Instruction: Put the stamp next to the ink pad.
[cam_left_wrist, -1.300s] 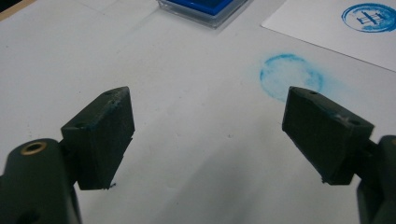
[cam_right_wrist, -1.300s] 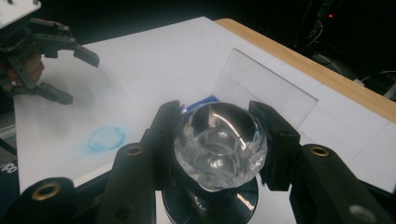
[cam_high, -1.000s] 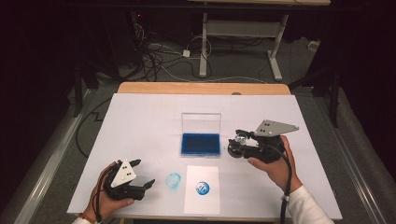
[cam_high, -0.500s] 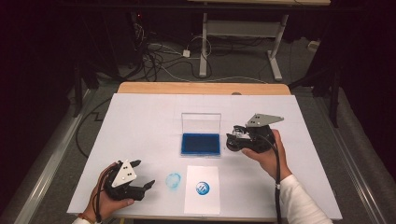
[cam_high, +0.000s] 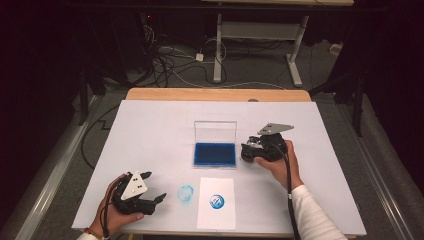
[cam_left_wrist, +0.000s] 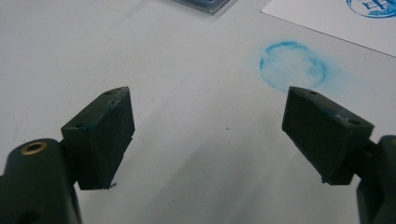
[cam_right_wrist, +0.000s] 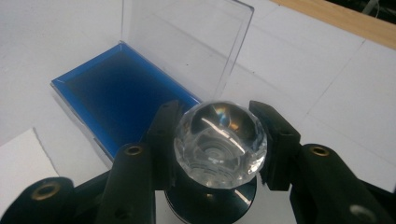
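Observation:
My right gripper (cam_high: 248, 152) (cam_right_wrist: 217, 117) is shut on a stamp (cam_right_wrist: 219, 144) with a clear faceted knob and a black round base. It is held just right of the blue ink pad (cam_high: 215, 154) (cam_right_wrist: 126, 93), whose clear lid (cam_high: 215, 131) (cam_right_wrist: 187, 42) stands open. A white paper (cam_high: 216, 202) with a round blue print (cam_high: 216, 201) (cam_left_wrist: 373, 7) lies in front of the pad. My left gripper (cam_high: 155, 186) (cam_left_wrist: 210, 121) rests open at the front left, with nothing between its jaws. A blue ink smudge (cam_high: 185, 194) (cam_left_wrist: 292, 65) marks the table just ahead of it.
A white sheet (cam_high: 150, 130) covers the table, with a wooden strip (cam_high: 215, 94) along the far edge. Cables and a metal stand are on the dark floor beyond.
My right gripper has carried the stamp a little to the left, closer to the ink pad. The left gripper has stayed put.

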